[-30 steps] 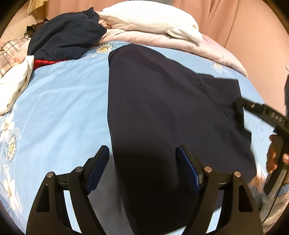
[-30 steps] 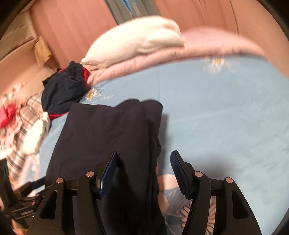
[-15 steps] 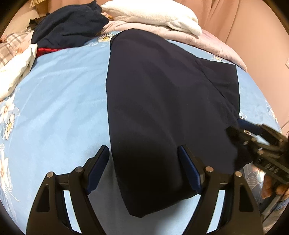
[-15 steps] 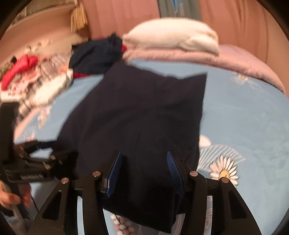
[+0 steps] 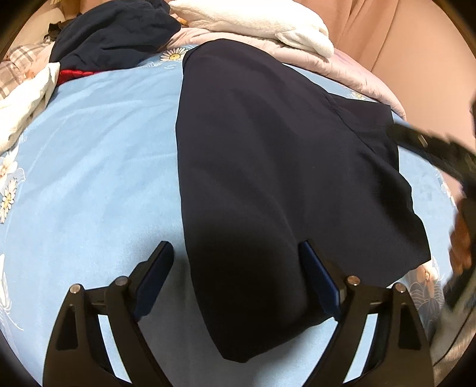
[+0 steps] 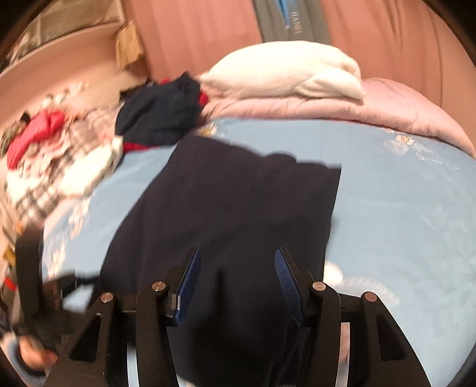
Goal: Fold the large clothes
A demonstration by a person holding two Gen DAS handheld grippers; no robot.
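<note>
With both your left gripper [image 5: 235, 279] and right gripper [image 6: 235, 285] spread empty above the dark navy cloth garment [image 5: 267, 178], a shallow pinch could catch one layer and undo its fold.

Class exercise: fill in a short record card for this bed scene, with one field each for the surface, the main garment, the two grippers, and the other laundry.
surface: blue floral bedsheet
main garment: dark navy garment, spread flat
left gripper: jaws open, over the garment's near end
right gripper: jaws open, above the garment
other laundry: crumpled navy clothing, plaid pile, white blanket on pink quilt

Blurred lettering, perhaps "HANEL", on grey hanging banner [image 6: 293, 20]
</note>
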